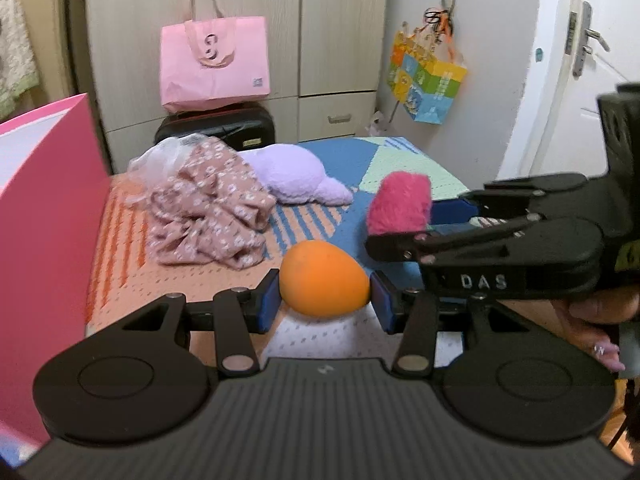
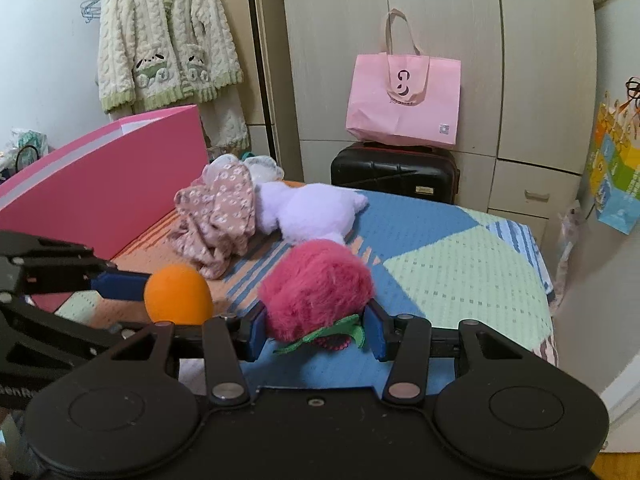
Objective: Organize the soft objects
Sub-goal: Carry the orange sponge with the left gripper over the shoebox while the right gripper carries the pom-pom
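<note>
Left tongs (image 1: 325, 300): pinching an orange egg-shaped soft ball (image 1: 323, 278) between blue pads, held above the patchwork bed cover (image 2: 460, 272); right tongs (image 2: 318, 330): pinching a pink furry plush with green leaf trim (image 2: 316, 290), just beside the ball. Lying on the bed further back: a crumpled floral cloth (image 2: 218, 212) touching a lilac plush toy (image 2: 308, 210), with a pink box (image 2: 108, 184) along the left edge. Background: pink tote bag (image 2: 404, 100) on a black suitcase (image 2: 394, 174), before a wardrobe (image 2: 440, 8)

Clamped orange ball (image 1: 323, 283), fuzzy pink plush (image 2: 316, 288)
</note>
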A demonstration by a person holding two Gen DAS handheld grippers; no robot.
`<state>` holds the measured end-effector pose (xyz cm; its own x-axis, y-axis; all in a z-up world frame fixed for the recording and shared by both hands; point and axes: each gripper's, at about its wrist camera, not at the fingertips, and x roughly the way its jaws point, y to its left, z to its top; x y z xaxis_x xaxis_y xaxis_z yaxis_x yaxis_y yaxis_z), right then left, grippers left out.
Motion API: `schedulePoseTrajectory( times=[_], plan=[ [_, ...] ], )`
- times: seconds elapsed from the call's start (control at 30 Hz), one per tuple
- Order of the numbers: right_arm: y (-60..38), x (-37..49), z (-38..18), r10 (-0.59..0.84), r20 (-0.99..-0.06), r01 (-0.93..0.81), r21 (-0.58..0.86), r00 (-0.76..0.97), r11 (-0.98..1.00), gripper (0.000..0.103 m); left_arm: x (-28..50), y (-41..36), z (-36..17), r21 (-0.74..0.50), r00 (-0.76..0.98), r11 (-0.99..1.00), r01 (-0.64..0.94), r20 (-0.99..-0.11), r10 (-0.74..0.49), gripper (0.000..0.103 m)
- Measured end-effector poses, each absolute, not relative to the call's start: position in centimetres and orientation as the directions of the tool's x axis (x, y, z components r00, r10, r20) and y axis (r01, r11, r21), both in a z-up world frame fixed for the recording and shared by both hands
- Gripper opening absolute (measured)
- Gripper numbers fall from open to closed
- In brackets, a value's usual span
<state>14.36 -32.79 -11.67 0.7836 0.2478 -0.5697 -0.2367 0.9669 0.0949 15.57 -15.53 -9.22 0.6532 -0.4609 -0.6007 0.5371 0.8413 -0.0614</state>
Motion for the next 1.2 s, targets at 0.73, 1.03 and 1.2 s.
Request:
schedulePoseTrajectory(
  times=[0.73,1.03,1.2],
  plan=[
    [-28.1,5.6,-10.0,0.338,-0.597,-0.307,0.158,0.727,0.939,0.053,9.4,-6.8,-7.3,-0.174,0.564,0.84,0.514,-0.669,-0.484,0.046],
    [-24.5,3.9,-7.4,0.449,-0.625,-0.427,0.197,0.638,0.882,0.053,7.5,-2.2,-5.9,-0.216,0.508,0.825,0.522,-0.698,-0.504,0.046],
    [-22.1,3.7,-5.4,0.516,-0.626,-0.497,0.227,0.585,0.838,0.053,6.6,0.4,-4.6,-0.21,0.507,0.83,0.517,-0.706,-0.495,0.046]
  ],
)
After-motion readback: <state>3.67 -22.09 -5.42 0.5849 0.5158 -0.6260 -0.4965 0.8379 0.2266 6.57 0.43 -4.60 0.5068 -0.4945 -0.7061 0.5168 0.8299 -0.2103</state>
